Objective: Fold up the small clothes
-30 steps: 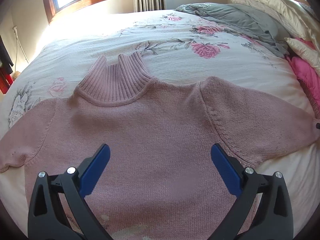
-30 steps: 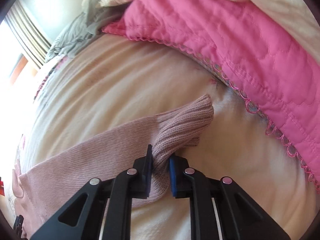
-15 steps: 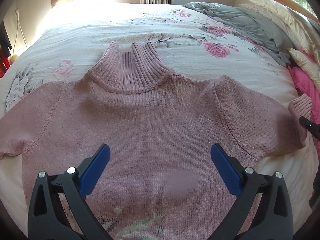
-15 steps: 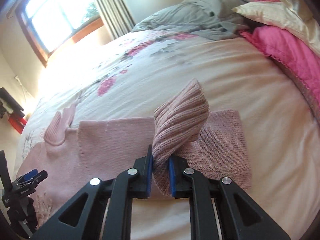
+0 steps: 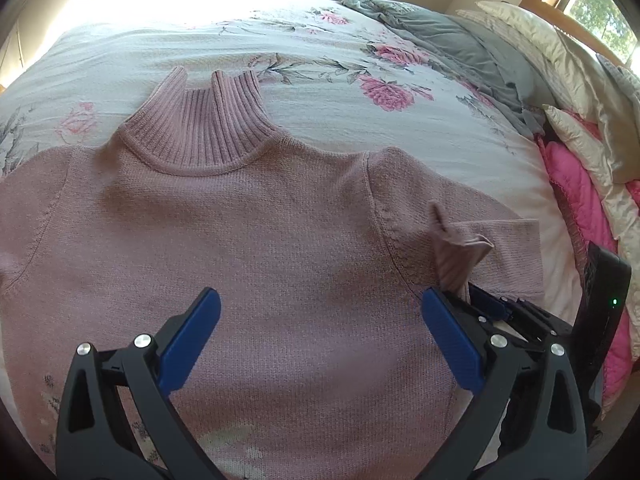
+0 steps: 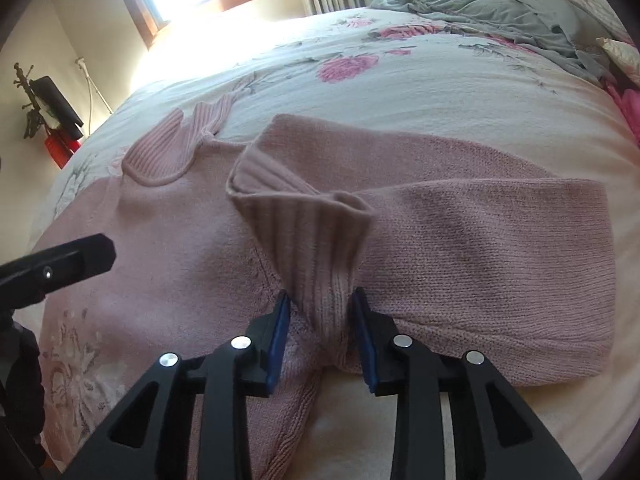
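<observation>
Matt ribbed-knit pink sweater (image 5: 280, 248) on a smooth printed-cotton bedspread (image 5: 360, 120); matt black plastic right gripper (image 6: 322, 320), blue-padded jaws

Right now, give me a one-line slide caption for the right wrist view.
Right gripper holds the ribbed cuff, sleeve folded back over the pink sweater on the floral bedspread.

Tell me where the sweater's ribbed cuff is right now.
In the right wrist view the ribbed cuff sits between the right gripper's fingers, folded back over its own sleeve, right of the turtleneck collar.
</observation>
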Demonstrator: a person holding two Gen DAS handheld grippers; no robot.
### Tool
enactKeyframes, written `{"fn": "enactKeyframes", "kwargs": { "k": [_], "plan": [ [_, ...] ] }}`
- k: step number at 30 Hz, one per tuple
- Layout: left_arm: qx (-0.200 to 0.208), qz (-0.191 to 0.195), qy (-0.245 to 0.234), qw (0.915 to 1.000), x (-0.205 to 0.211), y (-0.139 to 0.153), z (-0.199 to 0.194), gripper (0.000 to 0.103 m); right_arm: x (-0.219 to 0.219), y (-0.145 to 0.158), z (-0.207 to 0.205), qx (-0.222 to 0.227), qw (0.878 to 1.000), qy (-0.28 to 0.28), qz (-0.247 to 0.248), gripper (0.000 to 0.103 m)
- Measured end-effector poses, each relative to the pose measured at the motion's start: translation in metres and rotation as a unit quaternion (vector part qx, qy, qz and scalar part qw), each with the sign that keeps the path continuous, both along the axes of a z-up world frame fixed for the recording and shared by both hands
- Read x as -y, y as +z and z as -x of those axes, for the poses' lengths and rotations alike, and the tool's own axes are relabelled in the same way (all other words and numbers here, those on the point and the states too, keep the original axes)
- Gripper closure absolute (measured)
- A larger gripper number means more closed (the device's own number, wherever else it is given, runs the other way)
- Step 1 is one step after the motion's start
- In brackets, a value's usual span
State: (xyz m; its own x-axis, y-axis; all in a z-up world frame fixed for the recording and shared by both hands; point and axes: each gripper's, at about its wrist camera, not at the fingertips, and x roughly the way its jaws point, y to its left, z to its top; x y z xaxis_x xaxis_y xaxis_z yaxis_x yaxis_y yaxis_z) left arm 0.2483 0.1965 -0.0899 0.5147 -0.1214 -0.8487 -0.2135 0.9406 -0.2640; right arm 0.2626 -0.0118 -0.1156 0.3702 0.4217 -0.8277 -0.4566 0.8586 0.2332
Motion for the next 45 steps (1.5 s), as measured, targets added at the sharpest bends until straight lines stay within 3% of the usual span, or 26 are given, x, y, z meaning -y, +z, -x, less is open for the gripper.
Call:
{"fn": "enactKeyframes", "kwargs": {
  "k": [2, 6, 12, 14, 15, 16, 18, 20, 21, 22, 26, 30, 37, 45],
  "plan": [
    [-0.003, 0.009, -0.016, 0.9998, 0.010, -0.004, -0.005, 0.003, 0.006, 0.003, 0.013, 0.000, 1.000, 0.017, -0.006, 0.062],
    [-0.024, 0.035, -0.035, 0.9985, 0.029, -0.019, -0.016, 0.003, 0.034, 0.010, 0.039, 0.007, 1.000, 0.016, -0.019, 0.062],
    [-0.066, 0.075, -0.036, 0.9944, 0.048, -0.046, -0.033, 0.007, 0.076, 0.021, 0.064, 0.030, 1.000, -0.009, 0.000, 0.062],
    [-0.073, 0.083, -0.040, 0.9931, 0.056, -0.051, -0.038, 0.019, 0.087, 0.024, 0.070, 0.037, 0.999, -0.019, 0.004, 0.062],
    [-0.079, 0.089, -0.044, 0.9919, 0.060, -0.054, -0.041, 0.036, 0.090, 0.026, 0.071, 0.039, 0.999, -0.024, 0.002, 0.062],
    [-0.086, 0.097, -0.047, 0.9904, 0.064, -0.057, -0.044, 0.046, 0.094, 0.027, 0.073, 0.042, 0.999, -0.027, 0.002, 0.062],
    [-0.091, 0.090, -0.042, 0.9908, 0.069, -0.060, -0.047, 0.054, 0.098, 0.030, 0.076, 0.050, 0.998, -0.034, 0.006, 0.062],
    [-0.082, 0.069, -0.030, 0.9938, 0.069, -0.056, -0.045, 0.074, 0.099, 0.031, 0.076, 0.052, 0.998, -0.036, 0.007, 0.061],
    [-0.075, 0.067, -0.024, 0.9947, 0.065, -0.053, -0.043, 0.092, 0.100, 0.031, 0.076, 0.051, 0.998, -0.037, 0.005, 0.061],
    [-0.061, 0.075, -0.019, 0.9952, 0.060, -0.048, -0.040, 0.096, 0.101, 0.031, 0.077, 0.052, 0.998, -0.039, 0.005, 0.061],
    [-0.009, 0.099, -0.002, 0.9950, 0.036, -0.023, -0.023, 0.097, 0.103, 0.030, 0.073, 0.051, 0.997, -0.049, 0.004, 0.061],
    [0.029, 0.083, 0.020, 0.9960, 0.011, 0.001, -0.006, 0.097, 0.104, 0.035, 0.069, 0.050, 0.997, -0.057, -0.006, 0.061],
    [0.063, 0.041, 0.066, 0.9950, -0.056, 0.028, 0.022, 0.097, 0.102, 0.043, 0.058, 0.048, 0.997, -0.061, -0.017, 0.061],
    [0.074, -0.001, 0.139, 0.9875, -0.152, 0.042, 0.051, 0.098, 0.081, 0.043, 0.027, 0.026, 0.996, -0.068, -0.053, 0.061]
  ]
}}
